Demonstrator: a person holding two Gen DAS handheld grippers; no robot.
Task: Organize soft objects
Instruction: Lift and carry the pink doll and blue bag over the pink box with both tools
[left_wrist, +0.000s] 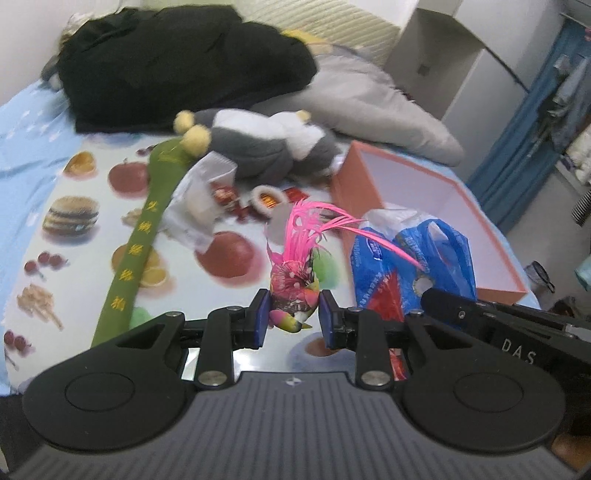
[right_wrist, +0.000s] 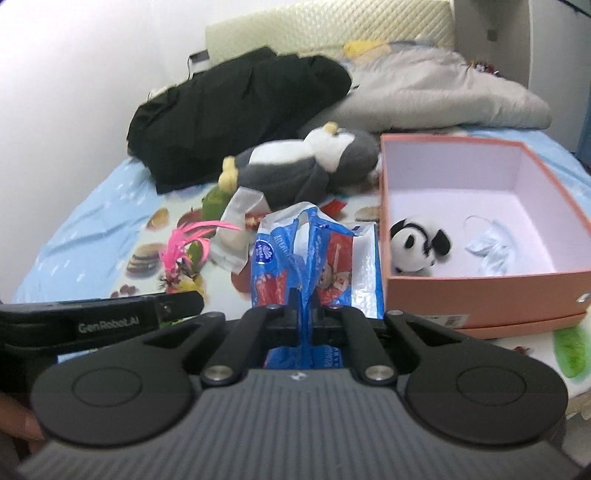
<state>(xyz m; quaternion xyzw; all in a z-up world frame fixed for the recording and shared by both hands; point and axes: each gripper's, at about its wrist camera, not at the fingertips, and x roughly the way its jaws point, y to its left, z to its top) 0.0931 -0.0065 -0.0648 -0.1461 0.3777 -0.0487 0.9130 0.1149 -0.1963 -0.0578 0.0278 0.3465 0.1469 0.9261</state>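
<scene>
Right wrist view: blue plastic bag (right_wrist: 306, 254) hides the right gripper's (right_wrist: 306, 317) fingers.

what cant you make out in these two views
- Left wrist view: inside of the pink box mostly hidden by its near wall and the blue plastic bag.
- Right wrist view: lower part of the bag hidden by the right gripper.
- Both views: writing on the bag is blurred.
- Right wrist view: pale crumpled item in the box unidentifiable.

"GenRobot.AI" on the left tongs (right_wrist: 177, 302); "DAS" on the right tongs (left_wrist: 436, 299).
</scene>
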